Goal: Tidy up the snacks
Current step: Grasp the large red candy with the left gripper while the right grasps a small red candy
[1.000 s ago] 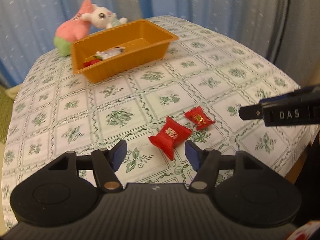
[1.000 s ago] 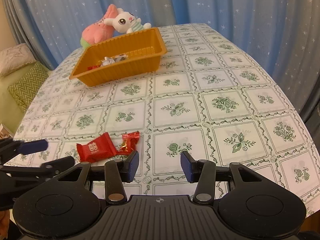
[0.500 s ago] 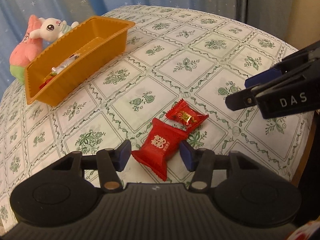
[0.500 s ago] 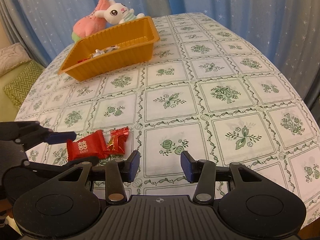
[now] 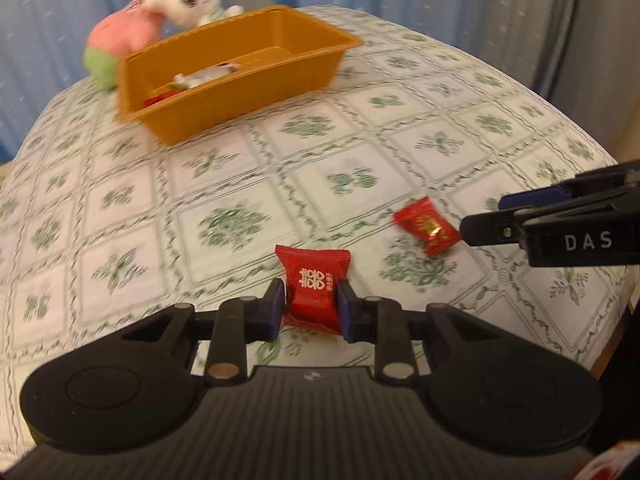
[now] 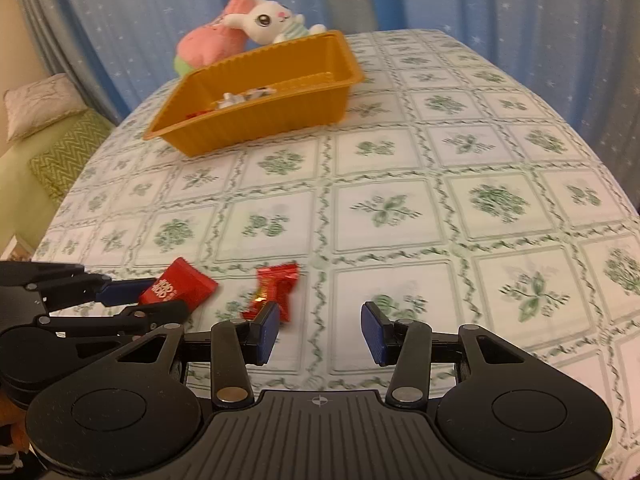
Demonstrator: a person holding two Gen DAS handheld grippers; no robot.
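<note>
Left gripper [image 5: 311, 309] clamped on the red candy packet [image 5: 314, 290], blue pads pressing both its sides, packet held at the near table edge, far in front of the orange tray [image 5: 240, 80]. Can't tell if the packet is lifted or touching the cloth. Right gripper [image 6: 319, 330] jaws spread apart, holding nothing, hovering over the green-patterned tablecloth [image 6: 400, 208]. Small red foil candy [image 6: 276, 290] lies on the cloth just ahead of the right gripper's left finger, on the near side of the tray, close beside the held packet. Tray sits further back, with a few wrapped snacks [image 5: 200, 80] inside at one end. Behind the tray: pink plush [image 6: 212, 44] and white bunny plush [image 6: 272, 20], then blue starred curtain [image 6: 480, 0].
</note>
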